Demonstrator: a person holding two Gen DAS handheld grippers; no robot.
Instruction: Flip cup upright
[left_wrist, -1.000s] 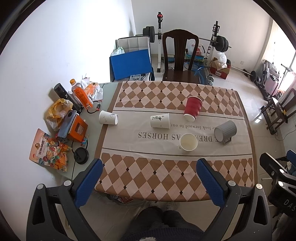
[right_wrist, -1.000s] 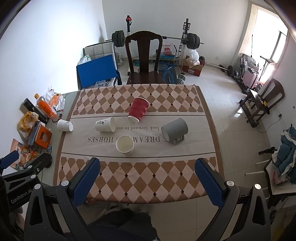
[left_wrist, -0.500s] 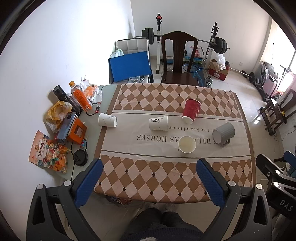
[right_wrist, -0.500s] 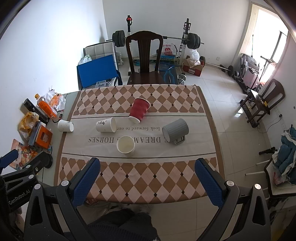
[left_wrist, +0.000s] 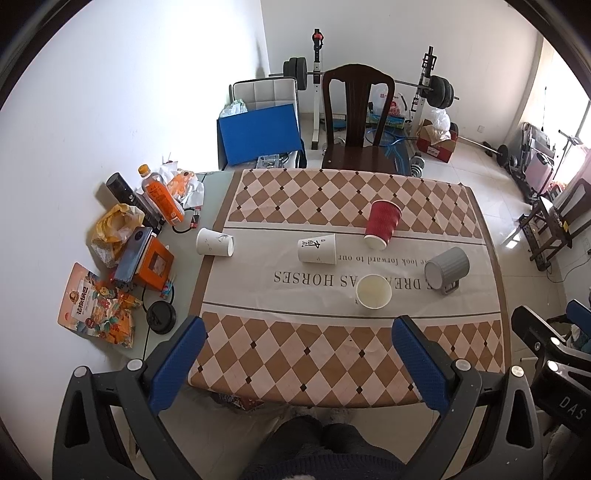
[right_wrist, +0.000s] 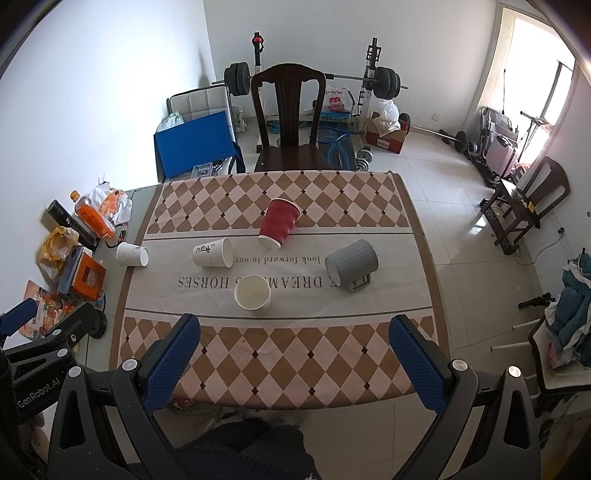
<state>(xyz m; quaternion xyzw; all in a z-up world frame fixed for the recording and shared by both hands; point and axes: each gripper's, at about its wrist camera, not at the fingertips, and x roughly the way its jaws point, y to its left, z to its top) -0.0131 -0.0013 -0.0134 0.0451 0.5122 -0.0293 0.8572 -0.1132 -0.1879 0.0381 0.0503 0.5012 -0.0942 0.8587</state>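
Black gripper (left_wrist: 295, 347) frames, blue pads (left_wrist: 177, 363), silver screws.

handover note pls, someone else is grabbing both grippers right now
Left gripper: open, empty, held above the table's near edge.
Right gripper: open, empty, same height.
On the tablecloth: red cup, grey mug and printed white cup lie on their sides. Plain white cup lies on its side at the cloth's left edge. Cream cup stands upright, mouth up.
Done: nothing gripped yet.
Left: stand the four tipped cups upright.
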